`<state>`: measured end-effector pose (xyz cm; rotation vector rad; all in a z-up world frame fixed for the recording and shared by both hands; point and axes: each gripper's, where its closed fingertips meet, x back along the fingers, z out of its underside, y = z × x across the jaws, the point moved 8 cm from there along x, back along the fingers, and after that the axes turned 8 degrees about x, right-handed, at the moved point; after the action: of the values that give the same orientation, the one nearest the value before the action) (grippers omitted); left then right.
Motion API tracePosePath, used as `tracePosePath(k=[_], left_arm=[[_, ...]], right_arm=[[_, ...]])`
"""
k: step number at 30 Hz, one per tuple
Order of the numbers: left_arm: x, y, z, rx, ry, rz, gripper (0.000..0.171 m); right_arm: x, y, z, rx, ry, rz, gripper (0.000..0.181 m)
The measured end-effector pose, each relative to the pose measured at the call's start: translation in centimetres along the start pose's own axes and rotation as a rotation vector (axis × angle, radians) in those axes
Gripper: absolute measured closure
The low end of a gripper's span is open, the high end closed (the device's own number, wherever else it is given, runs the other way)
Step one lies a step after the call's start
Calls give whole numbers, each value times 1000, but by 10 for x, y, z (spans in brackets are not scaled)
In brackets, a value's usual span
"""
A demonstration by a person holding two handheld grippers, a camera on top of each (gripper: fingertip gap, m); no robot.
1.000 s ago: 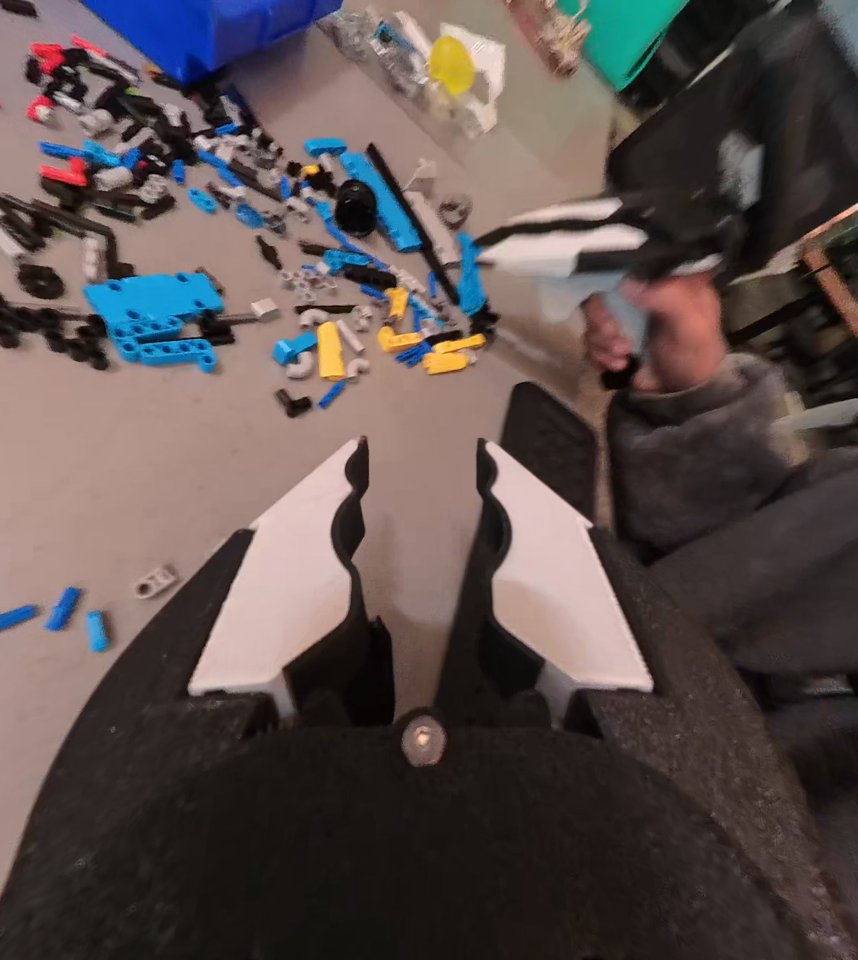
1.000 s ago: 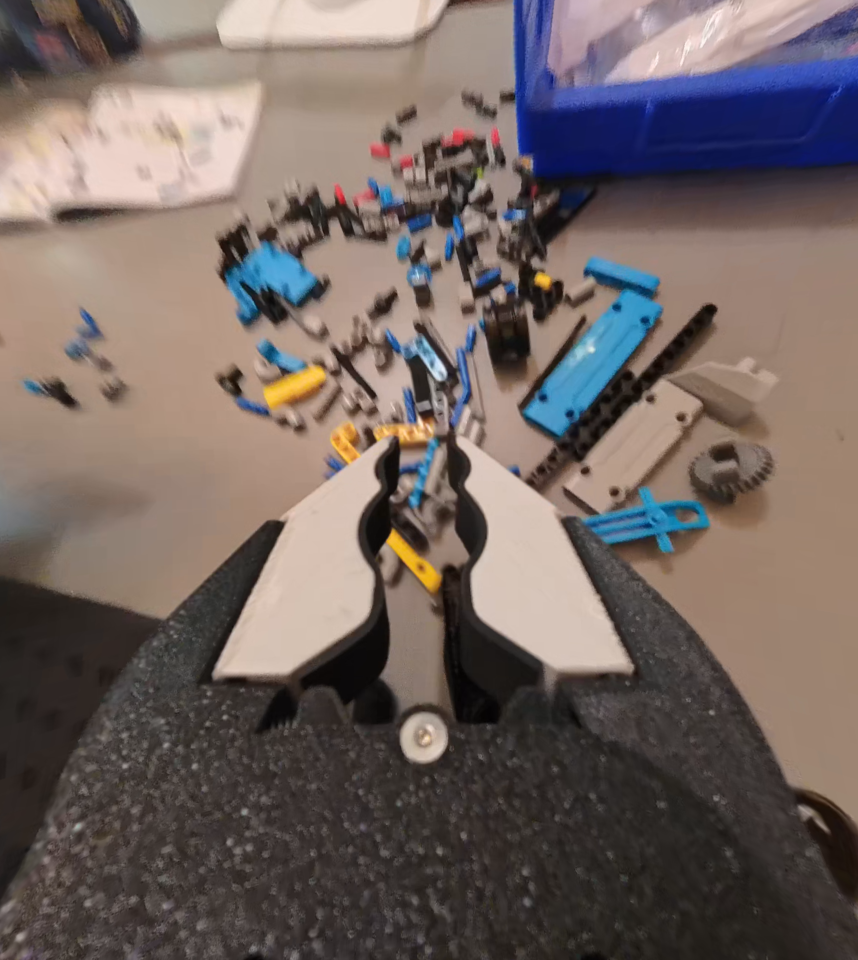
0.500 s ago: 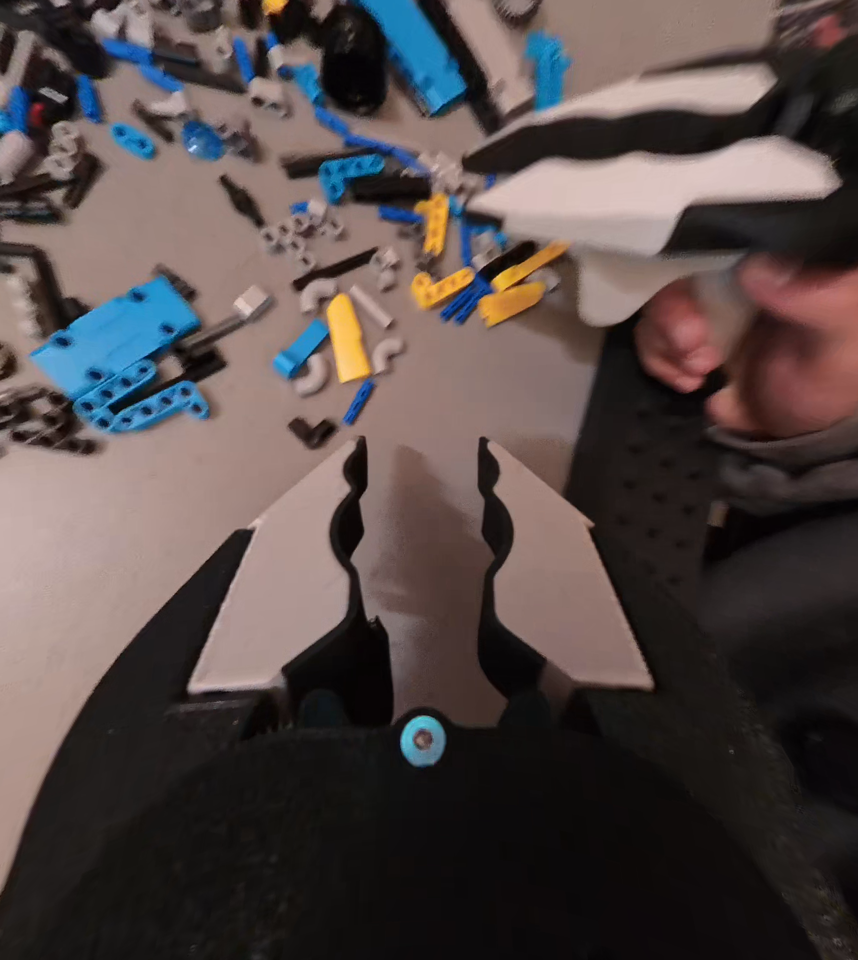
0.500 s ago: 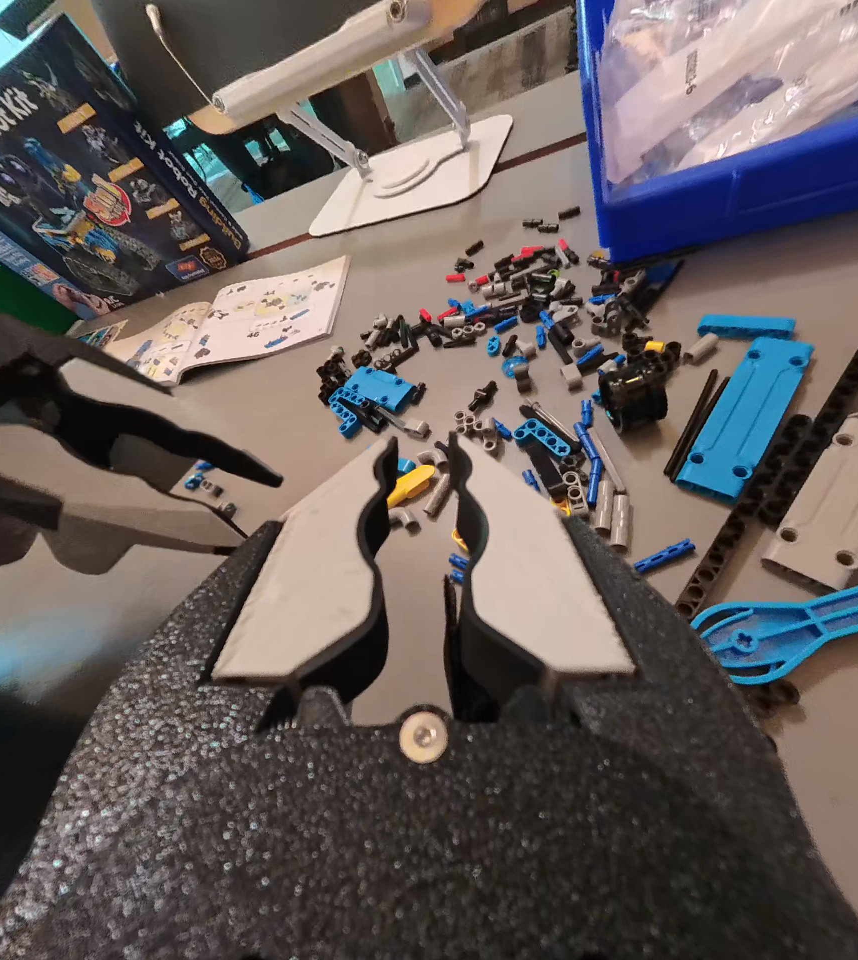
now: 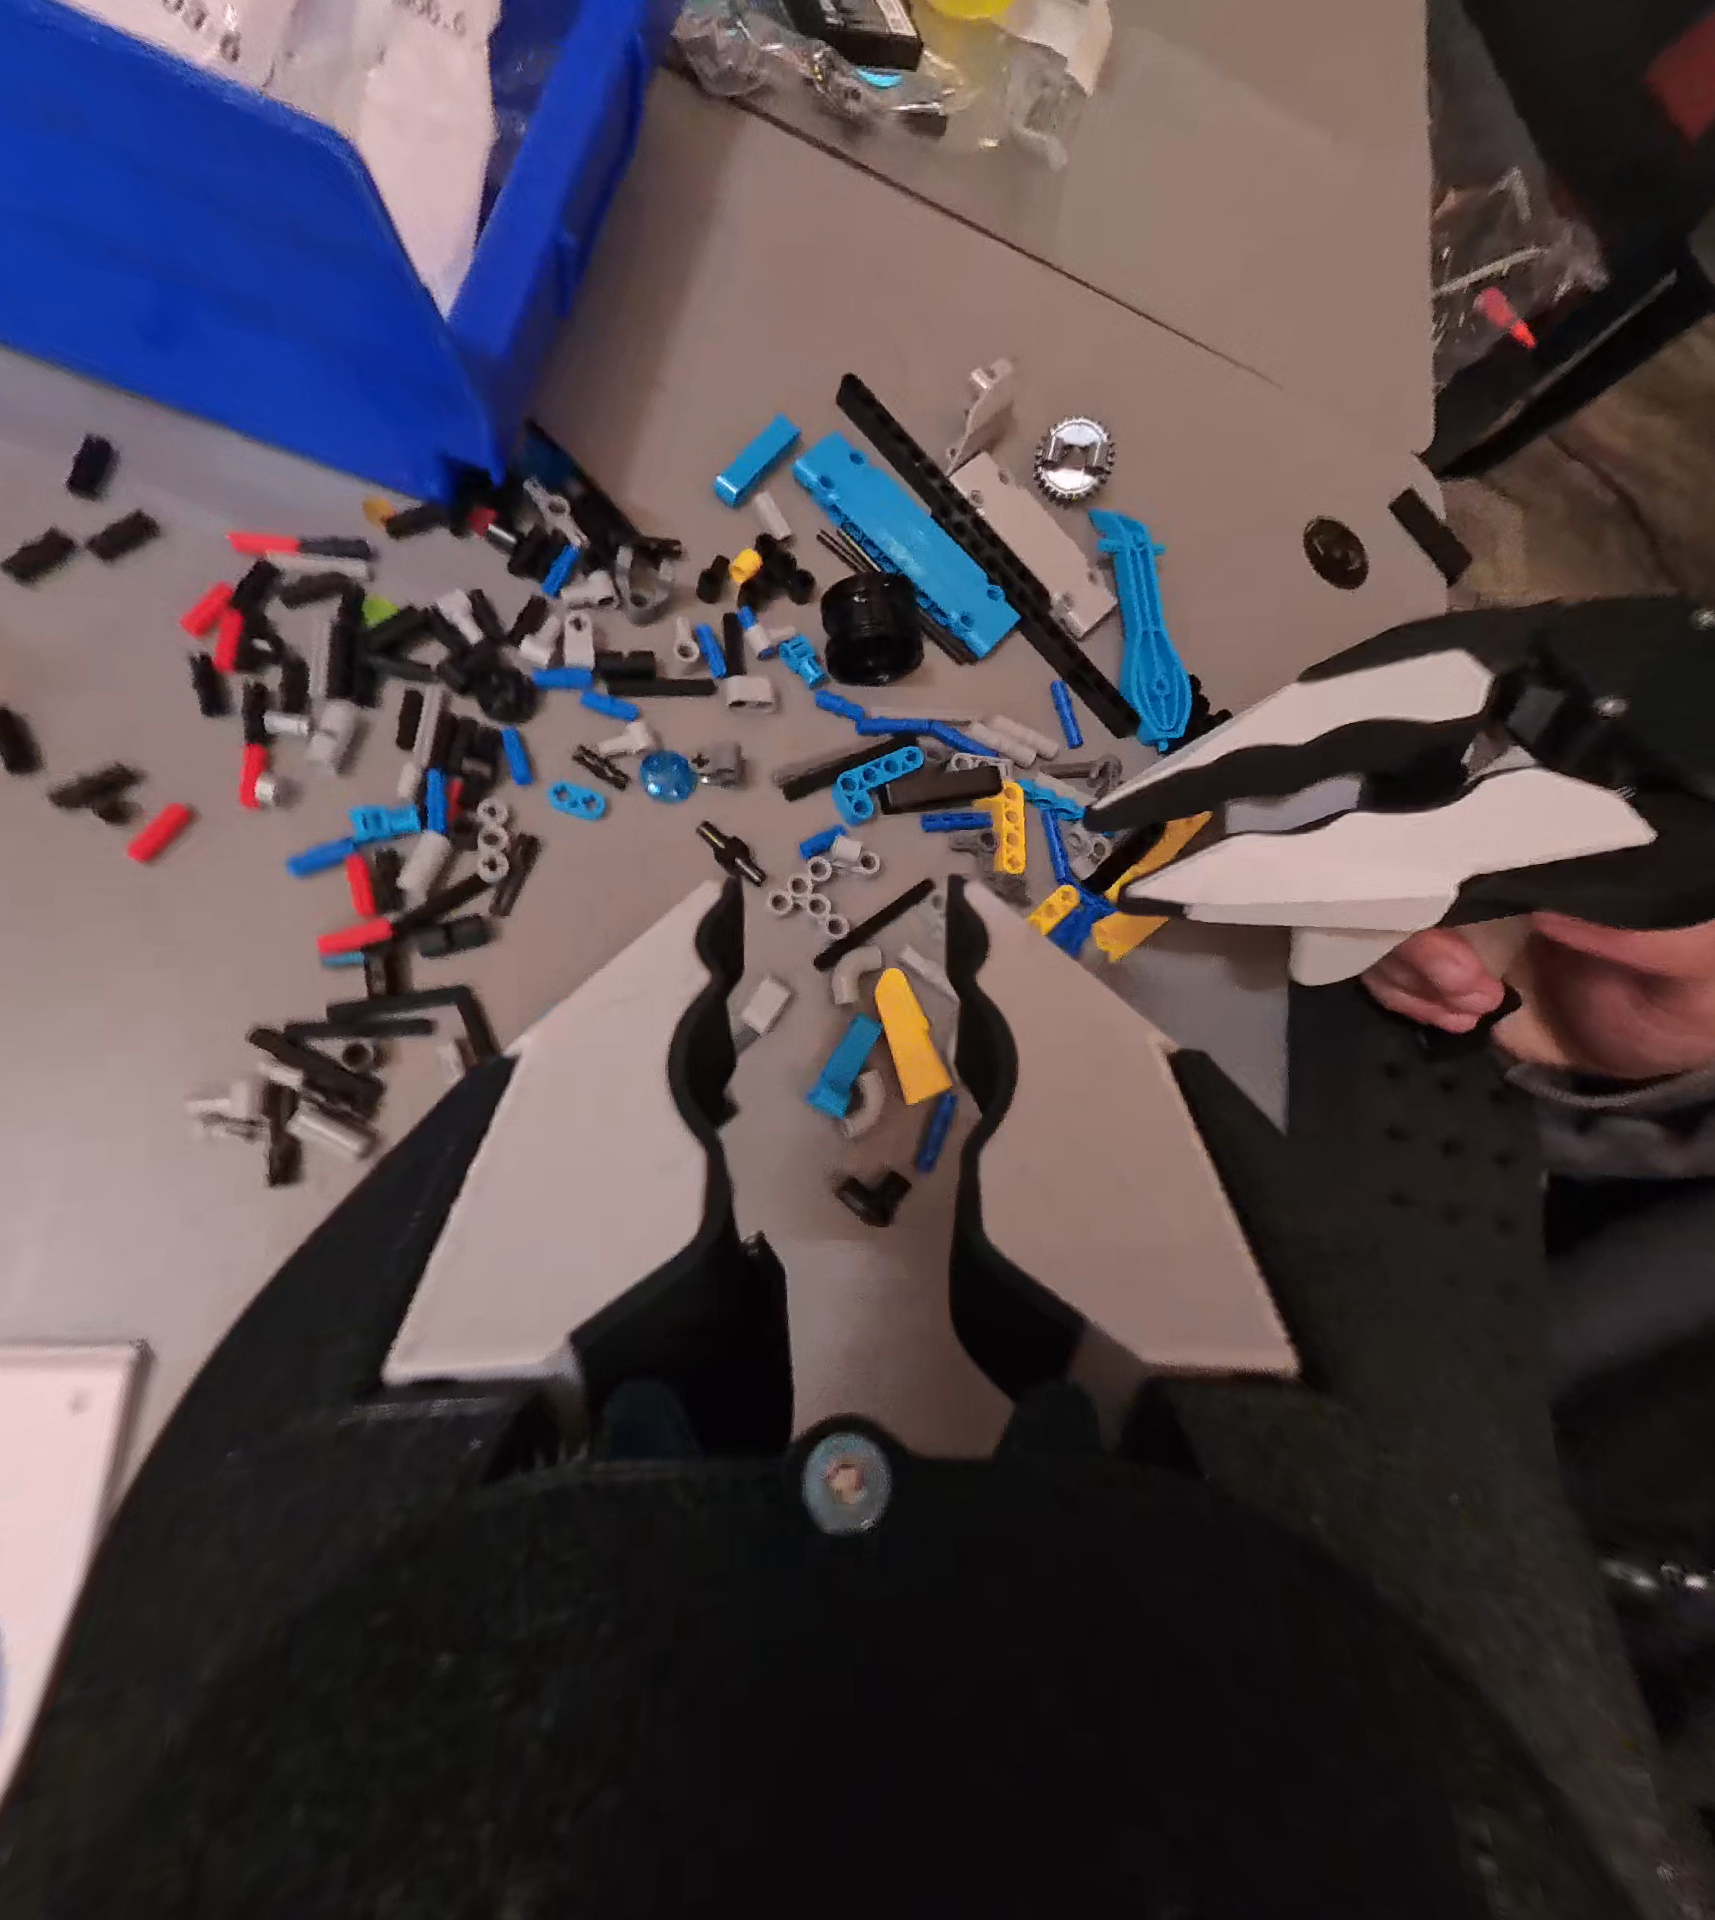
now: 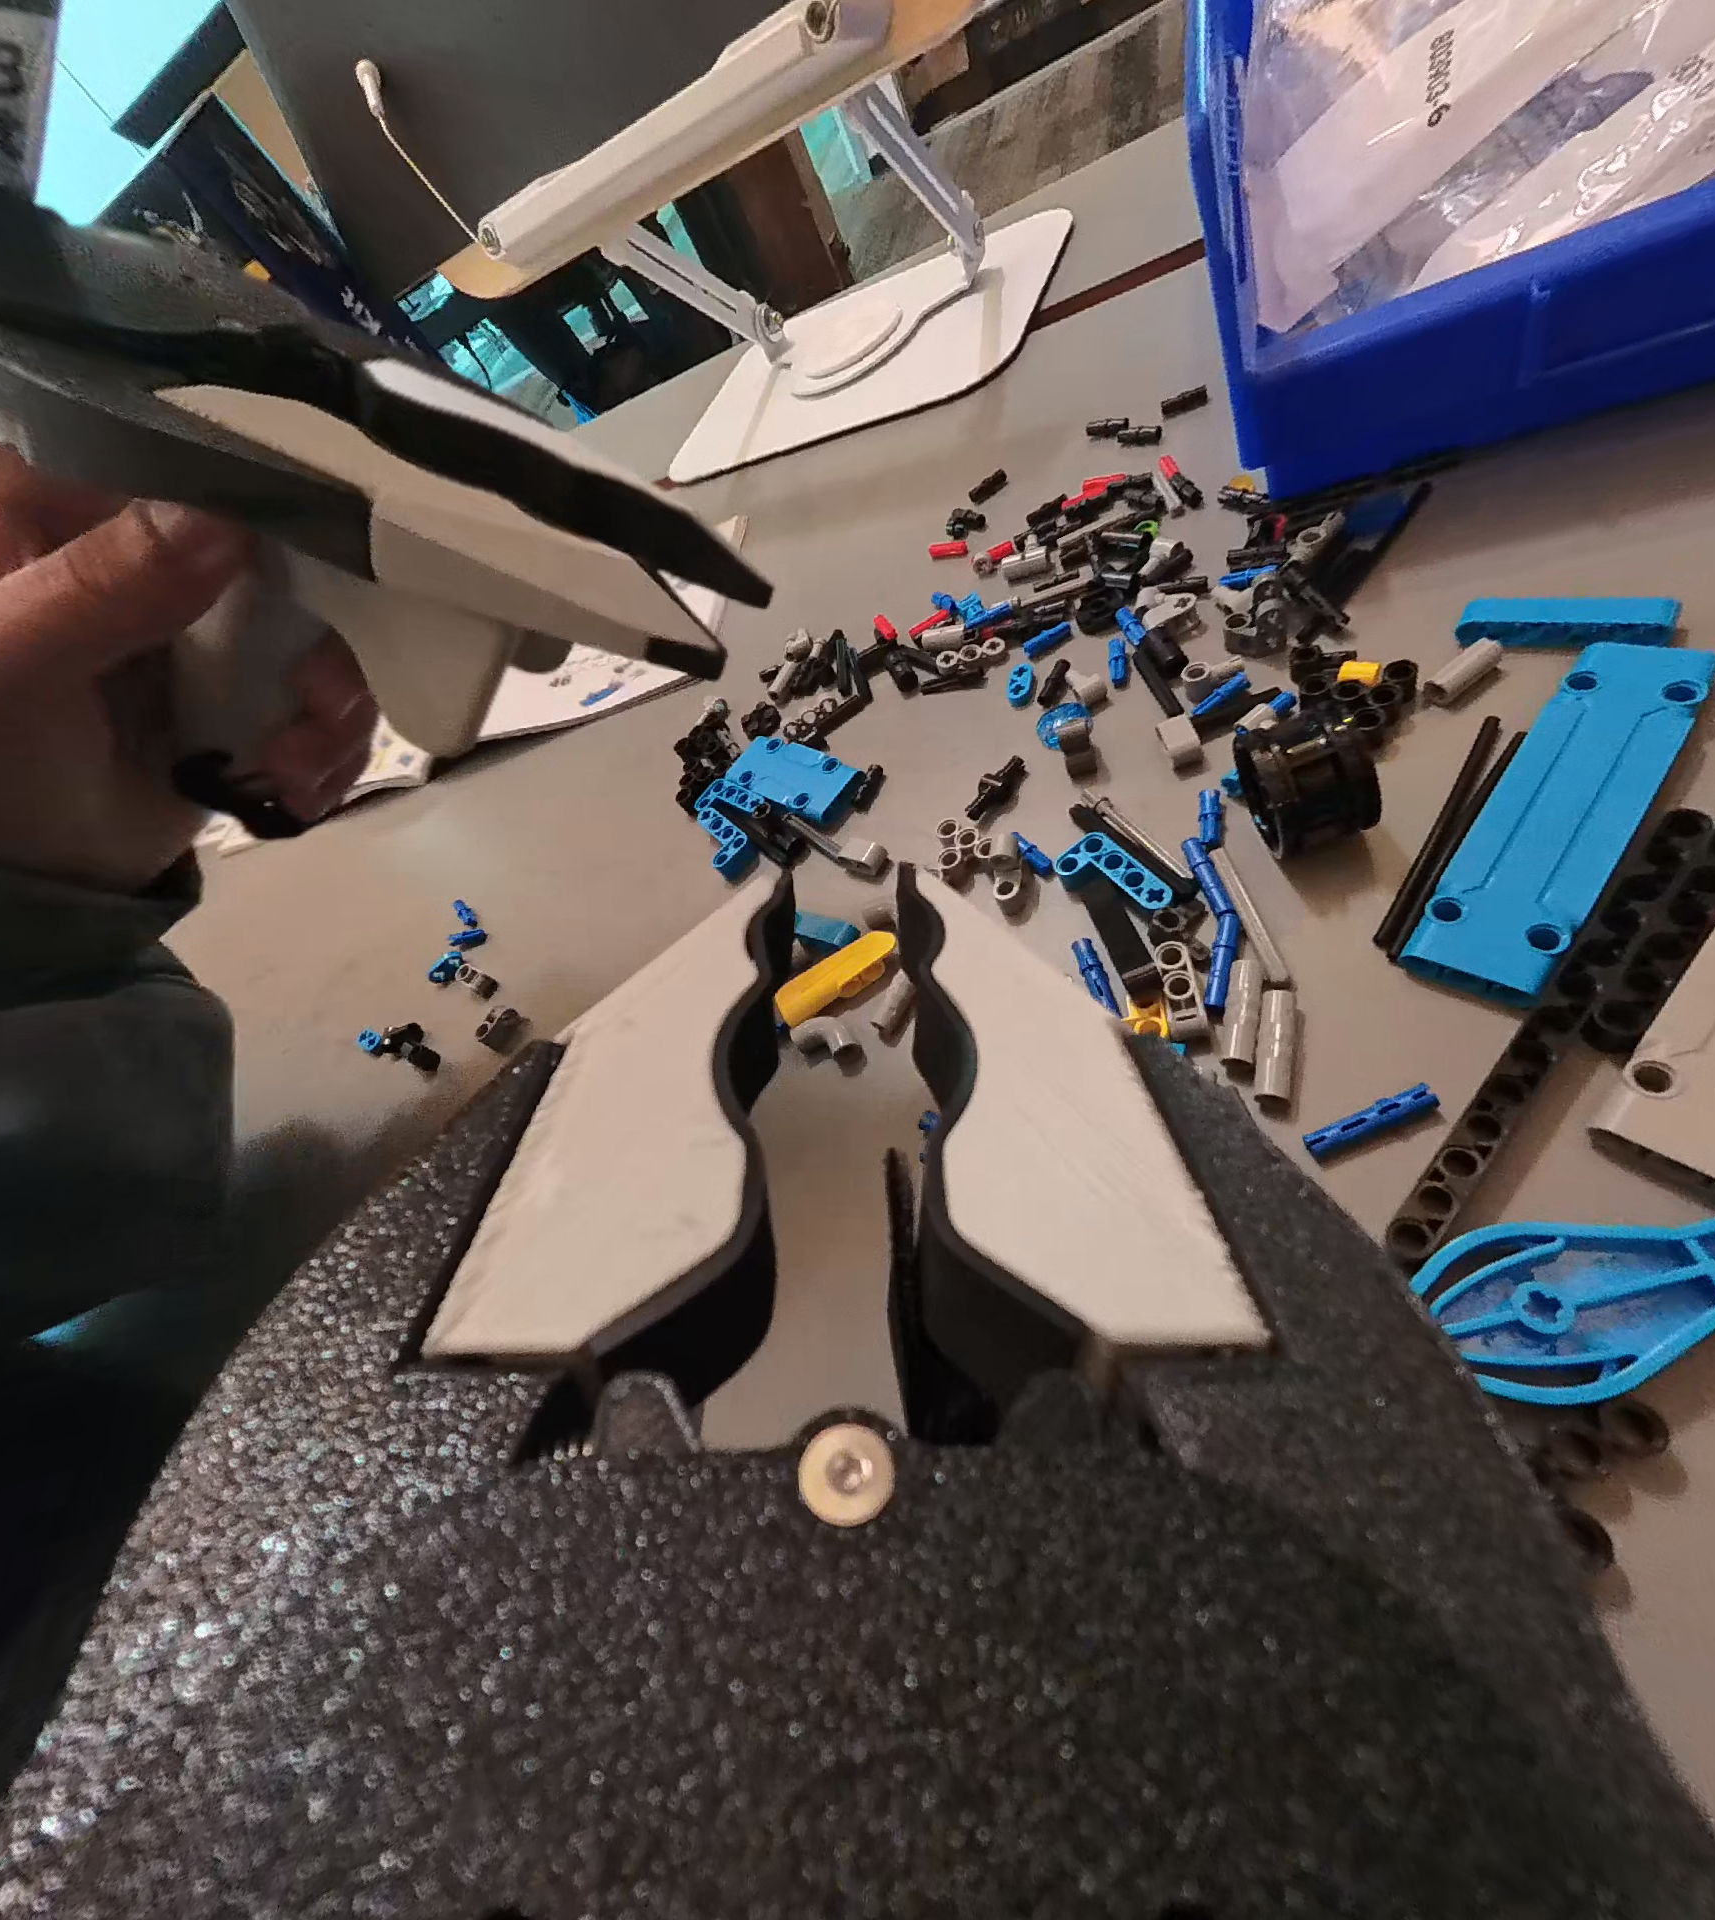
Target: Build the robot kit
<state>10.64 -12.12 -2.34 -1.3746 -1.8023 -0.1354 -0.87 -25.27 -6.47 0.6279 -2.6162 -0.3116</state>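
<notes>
Grey desk (image 5: 936, 260), littered with small plastic building parts in black, blue, grey, red and yellow. Blue bin (image 5: 209, 260) at the far side, holding clear bags. Open booklet (image 6: 562, 686) and a white stand base (image 6: 894, 332) lie beyond the scatter.

Left tongs (image 5: 837, 894) released, fingers well apart, hovering above the near edge of the scatter; nothing held. Seen between the fingers: a yellow wedge piece (image 5: 903, 1034), a blue angled piece (image 5: 842, 1065), a black elbow connector (image 5: 874, 1193).

Right tongs (image 6: 842, 883) also released, gap narrower, empty, tips low over a cluster of yellow and blue beams (image 5: 1061, 904). In the right wrist view the same yellow wedge piece (image 6: 832, 977) shows between its fingers.

Long blue panel (image 6: 1559, 821), black wheel (image 6: 1305, 774) and blue lever tool (image 6: 1601, 1299) lie to the right of them.
</notes>
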Motion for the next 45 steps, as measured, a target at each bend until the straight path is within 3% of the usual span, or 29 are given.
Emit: tracePosePath(k=[4, 8, 13, 15, 16, 19, 24, 30, 34, 39, 45], left_arm=[[-13, 19, -9, -98, -10, -199, 133], [-37, 53, -15, -74, 98, -353, 133], [-58, 77, -37, -31, 103, -276, 133], [-64, 81, -43, -53, 129, -266, 144], [-67, 84, -44, -70, 158, -276, 151], [-72, 90, -41, -131, 238, -344, 151], [-80, 89, -37, -228, 271, -427, 154], [-85, 83, -40, -242, 278, -400, 154], [-82, 96, -49, -258, 278, -485, 149], [-88, 100, -60, -235, 283, -401, 149], [-91, 105, -68, -359, 292, -480, 161]], right_arm=[[-1, -1, 0, -12, 2, -9, 162], [-2, 0, 0, -2, 9, -11, 162], [-3, 1, 1, 1, 19, -18, 162], [-4, 1, 1, -3, 27, -23, 162], [-5, 1, 2, -3, 29, -24, 162], [-5, 1, 2, -2, 31, -30, 162], [-6, 2, 2, -6, 36, -41, 162], [-7, 2, 2, -9, 40, -50, 162], [-7, 2, 2, -9, 43, -54, 162], [-8, 2, 3, -9, 49, -58, 162], [-8, 2, 3, -17, 47, -64, 162]])
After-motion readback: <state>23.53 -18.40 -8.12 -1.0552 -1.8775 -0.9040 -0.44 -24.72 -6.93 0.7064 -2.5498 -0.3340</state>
